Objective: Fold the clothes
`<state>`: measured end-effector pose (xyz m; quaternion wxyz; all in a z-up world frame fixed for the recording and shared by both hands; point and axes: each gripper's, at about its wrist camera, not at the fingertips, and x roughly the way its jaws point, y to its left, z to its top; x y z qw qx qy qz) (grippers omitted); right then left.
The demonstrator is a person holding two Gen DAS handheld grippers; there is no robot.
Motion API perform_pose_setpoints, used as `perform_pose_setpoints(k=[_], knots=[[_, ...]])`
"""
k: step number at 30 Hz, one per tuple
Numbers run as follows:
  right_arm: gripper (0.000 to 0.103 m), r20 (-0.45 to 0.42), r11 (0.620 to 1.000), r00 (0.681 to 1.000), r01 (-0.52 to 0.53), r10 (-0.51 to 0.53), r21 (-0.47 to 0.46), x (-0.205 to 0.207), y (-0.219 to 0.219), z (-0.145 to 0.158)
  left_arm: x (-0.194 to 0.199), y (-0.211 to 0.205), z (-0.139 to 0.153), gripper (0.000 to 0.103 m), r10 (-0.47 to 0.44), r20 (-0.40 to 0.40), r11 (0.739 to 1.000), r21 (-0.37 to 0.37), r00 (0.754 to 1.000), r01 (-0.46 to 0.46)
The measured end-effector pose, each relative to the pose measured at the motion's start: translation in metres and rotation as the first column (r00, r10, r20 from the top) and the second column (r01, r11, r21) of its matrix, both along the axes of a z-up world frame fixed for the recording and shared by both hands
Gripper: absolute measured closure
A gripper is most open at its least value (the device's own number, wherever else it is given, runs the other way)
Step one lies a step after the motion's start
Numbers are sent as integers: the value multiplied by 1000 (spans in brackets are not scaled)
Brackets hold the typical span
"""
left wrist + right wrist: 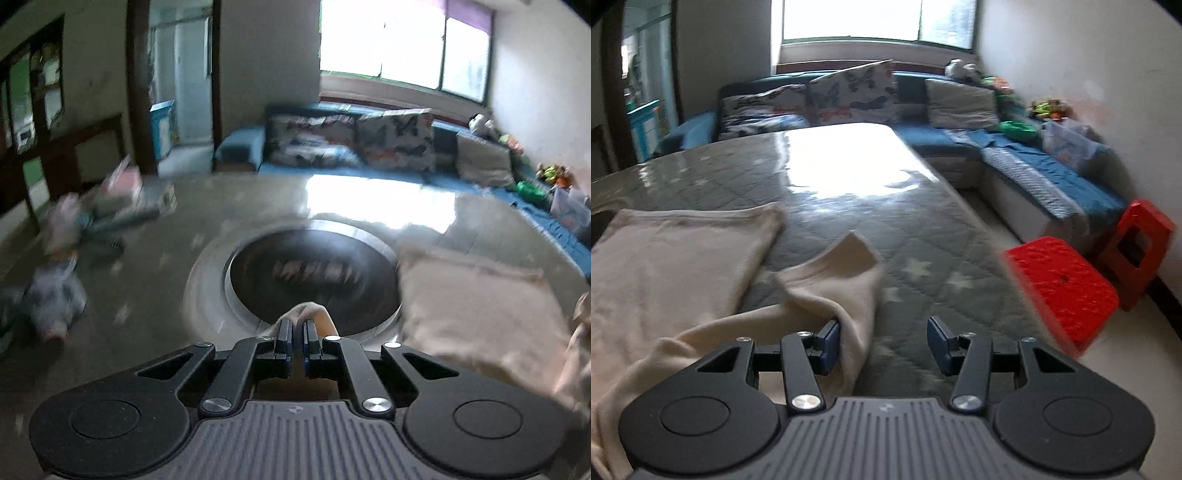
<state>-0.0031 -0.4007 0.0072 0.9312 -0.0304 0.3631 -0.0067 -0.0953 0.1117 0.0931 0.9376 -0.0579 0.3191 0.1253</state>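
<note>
A cream garment (676, 266) lies on the grey quilted table (923, 251), its body spread flat to the left and one sleeve (846, 273) flopped out to the right. My right gripper (884, 345) is open just above the table, its left finger touching the sleeve's edge, nothing between the fingers. In the left wrist view, my left gripper (297, 332) is shut on a bunched fold of the cream garment (476, 306), which trails off to the right. That view is blurred by motion.
A round dark inset (314, 273) with a pale rim sits in the table (207, 221) ahead of the left gripper. Other clothes (59, 291) lie in heaps at the left. A blue sofa (1052, 166) with cushions wraps the far side. Two red stools (1067, 284) stand right of the table.
</note>
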Motion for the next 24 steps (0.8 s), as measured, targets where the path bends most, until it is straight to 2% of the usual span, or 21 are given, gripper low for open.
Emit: perform_pose_setpoints(k=[7, 10, 16, 19, 21, 24], knots=[[53, 21, 989, 990, 141, -142, 37, -13, -45, 10, -34, 15, -16, 99, 41, -65, 999, -1, 997, -42], [53, 31, 990, 989, 141, -142, 29, -18, -54, 14, -48, 21, -22, 98, 57, -90, 998, 0, 994, -57], [53, 30, 998, 999, 34, -36, 58, -20, -35, 24, -27, -14, -7, 92, -103, -34, 995, -14, 994, 102], [53, 30, 996, 997, -75, 74, 57, -24, -10, 27, -13, -41, -4, 79, -212, -17, 977, -19, 977, 211], [53, 28, 985, 987, -158, 157, 74, -27, 8, 30, -3, -59, -4, 59, -295, -14, 955, -31, 955, 295], [53, 24, 953, 960, -281, 280, 112, -31, 31, 35, 21, -75, -10, 58, -328, -31, 944, -46, 944, 327]])
